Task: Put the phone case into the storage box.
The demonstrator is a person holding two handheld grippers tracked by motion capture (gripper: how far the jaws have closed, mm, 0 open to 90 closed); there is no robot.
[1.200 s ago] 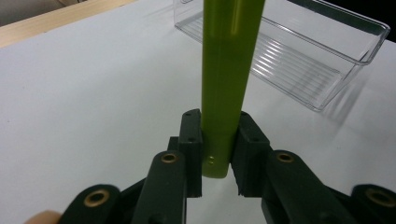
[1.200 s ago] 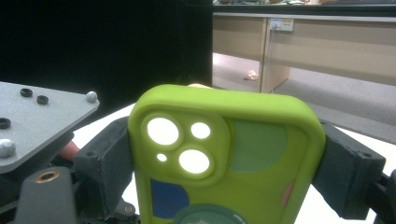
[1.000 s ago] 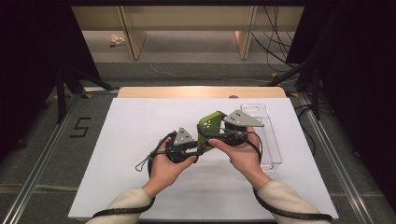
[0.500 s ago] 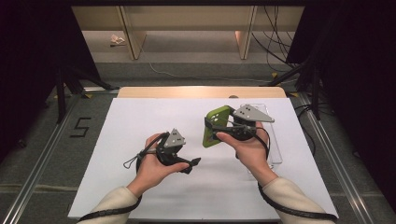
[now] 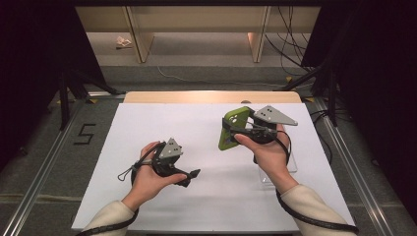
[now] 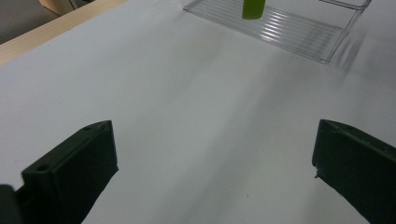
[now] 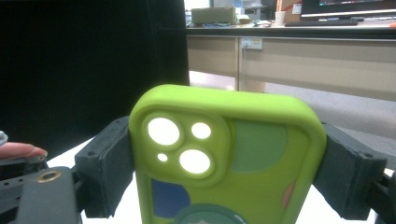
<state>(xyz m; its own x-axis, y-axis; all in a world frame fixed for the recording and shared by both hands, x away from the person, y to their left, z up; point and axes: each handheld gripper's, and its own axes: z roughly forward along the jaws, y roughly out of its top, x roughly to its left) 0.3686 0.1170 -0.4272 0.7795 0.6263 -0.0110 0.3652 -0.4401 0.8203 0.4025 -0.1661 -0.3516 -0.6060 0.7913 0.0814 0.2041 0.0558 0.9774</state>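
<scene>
Here my right gripper [image 5: 235,133] clamps the green phone case [image 5: 233,129] across its two long edges, upright above the white table [image 5: 147,123]. It is light, soft rubbery stuff, I judge, so the flanks are the place to hold; squeezing harder would bow it. My left gripper [image 5: 189,178], nearer than the case and off to its left, has just been opening, wide with nothing between its jaws. Beyond the case lies a clear ribbed tray [image 6: 299,30], and I see nothing blocking the way there.
</scene>
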